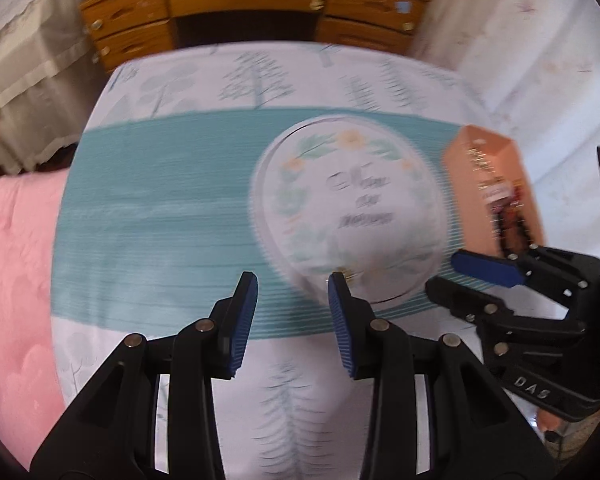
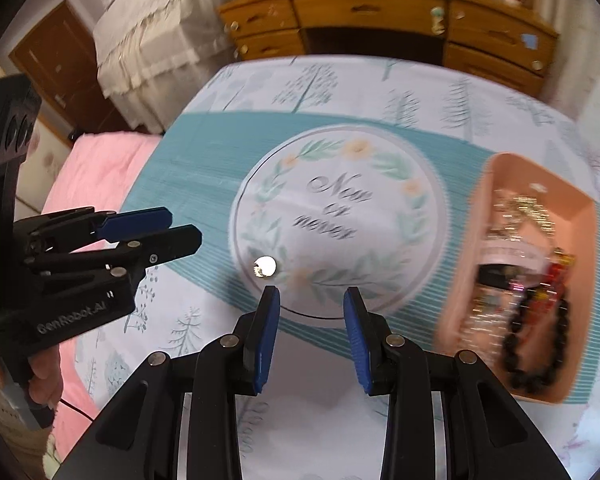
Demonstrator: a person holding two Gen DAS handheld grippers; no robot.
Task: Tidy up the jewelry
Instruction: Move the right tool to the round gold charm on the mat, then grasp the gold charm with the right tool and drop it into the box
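Nearest in the right wrist view, the right gripper has its blue-padded fingers spread apart with nothing between them, poised just short of the near rim of a round white plate. The plate lies on the worktop, which is covered by a cloth printed with pale trees and a broad teal band; the plate carries a wreath of leaves and yellow flowers around the script "Now or never". On the plate's near left part sits a small shiny white piece, apparently a pearl-like jewel, blurred by glare so its kind is unclear. To the left, the left gripper points in toward the plate over the cloth, its fingers a narrow gap apart and empty. In its own view the left gripper likewise shows parted, empty fingers, with one pad at the plate's near edge. Right of the plate stands a peach-coloured tray holding tangled jewelry: a black bead bracelet, silvery chains and something red, all smeared by motion. Left of the worktop lies a pink bedspread. Farthest off stands a wooden dresser with drawers.
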